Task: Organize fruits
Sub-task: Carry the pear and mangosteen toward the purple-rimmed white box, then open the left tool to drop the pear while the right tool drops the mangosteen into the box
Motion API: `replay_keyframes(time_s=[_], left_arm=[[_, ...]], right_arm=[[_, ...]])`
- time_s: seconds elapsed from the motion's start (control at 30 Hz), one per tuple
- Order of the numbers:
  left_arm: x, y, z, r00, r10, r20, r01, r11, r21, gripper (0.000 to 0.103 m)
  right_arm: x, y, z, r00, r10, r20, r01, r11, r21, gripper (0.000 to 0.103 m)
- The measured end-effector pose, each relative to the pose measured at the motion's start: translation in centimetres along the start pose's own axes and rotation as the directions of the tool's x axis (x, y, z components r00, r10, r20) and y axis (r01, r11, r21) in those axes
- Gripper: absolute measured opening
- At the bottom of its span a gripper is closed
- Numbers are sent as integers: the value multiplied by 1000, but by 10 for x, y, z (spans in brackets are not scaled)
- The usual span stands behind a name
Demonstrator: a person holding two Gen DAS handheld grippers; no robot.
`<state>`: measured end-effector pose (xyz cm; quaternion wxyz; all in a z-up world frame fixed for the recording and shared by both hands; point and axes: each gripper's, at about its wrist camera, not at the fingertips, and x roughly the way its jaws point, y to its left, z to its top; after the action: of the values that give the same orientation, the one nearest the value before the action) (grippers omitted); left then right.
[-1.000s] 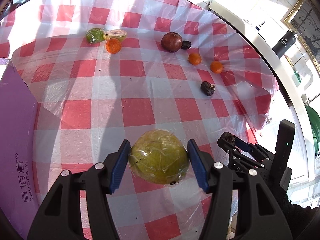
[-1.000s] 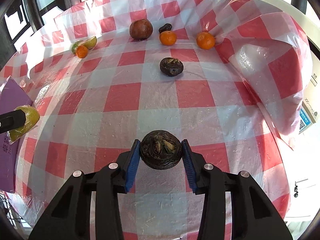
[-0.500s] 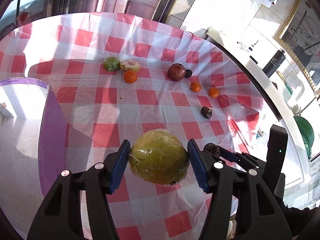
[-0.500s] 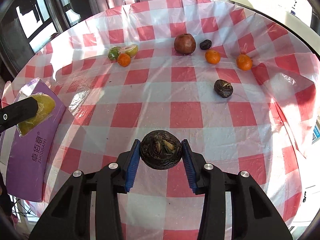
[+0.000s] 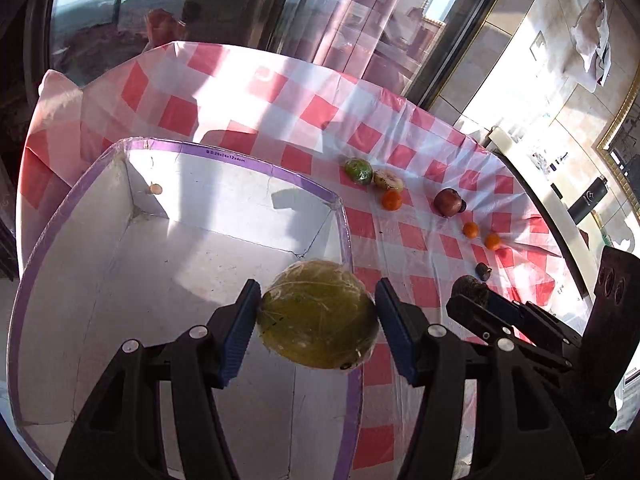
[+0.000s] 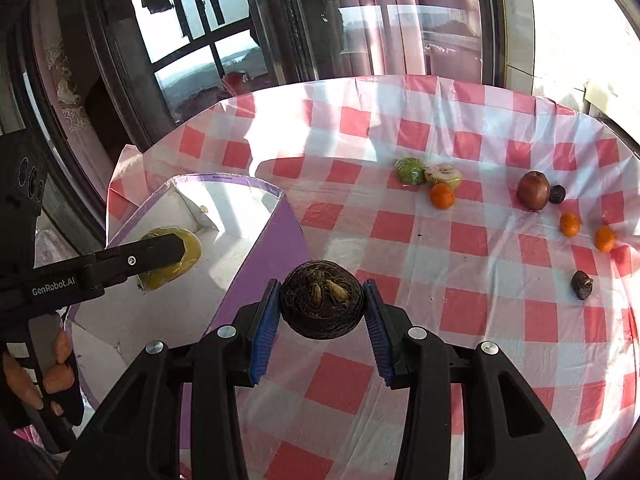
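Observation:
My left gripper (image 5: pixel 318 316) is shut on a large yellow-green wrapped fruit (image 5: pixel 318 314) and holds it above the right edge of an open purple box (image 5: pixel 240 158) with a white inside. The fruit (image 6: pixel 188 246) and the box (image 6: pixel 276 236) also show in the right wrist view. My right gripper (image 6: pixel 322 302) is shut on a dark brown wrinkled fruit (image 6: pixel 322 298), held above the checked cloth just right of the box. It shows in the left wrist view (image 5: pixel 470 286) too.
On the red-and-white checked tablecloth (image 6: pixel 440 248) lie a green fruit (image 6: pixel 410 171), a cut fruit (image 6: pixel 444 173), three small oranges (image 6: pixel 442 196), a dark red fruit (image 6: pixel 533 191) and two small dark fruits (image 6: pixel 582 285). Windows stand behind the table. A black bottle (image 5: pixel 588 200) stands at right.
Both grippers have risen and moved left with their fruits. The left one now holds its fruit over the open box, whose inside has come into view.

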<state>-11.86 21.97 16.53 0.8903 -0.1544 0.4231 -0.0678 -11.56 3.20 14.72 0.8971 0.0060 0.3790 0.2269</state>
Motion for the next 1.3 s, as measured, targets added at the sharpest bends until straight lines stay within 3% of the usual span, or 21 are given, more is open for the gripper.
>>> replay_keyframes(time_s=[0.27,0.5,0.67,0.8,0.87,0.93,1.13,1.3], left_arm=[[-7,77,-15,979,185,-90,-186,982,-12,59],[11,96,-22,943,281,-176,-263,957,122,54],[25,98,-23,927,305,-219,-265,945,192,54],[32,104,-25,924,296,-243,-257,949,181,66],[33,109,-25,924,297,-242,-263,951,166,79],[34,114,-25,923,293,-250,-264,954,142,83],[31,114,-23,934,270,-233,-245,961,132,86],[13,110,-17,945,297,-134,-285,953,106,86]], right_arm=[[38,88,4,993,89,-74,-102,977,-186,42],[94,143,-22,961,-21,-275,-93,914,-396,42],[109,148,-38,937,-69,-342,-92,896,-434,42],[108,146,-41,936,-71,-344,-83,907,-413,43],[108,147,-41,937,-53,-344,-95,912,-399,52],[107,149,-45,937,-49,-346,-102,910,-403,60],[101,151,-50,942,-25,-333,-118,907,-404,68],[95,148,-50,938,34,-344,-176,904,-390,76]])
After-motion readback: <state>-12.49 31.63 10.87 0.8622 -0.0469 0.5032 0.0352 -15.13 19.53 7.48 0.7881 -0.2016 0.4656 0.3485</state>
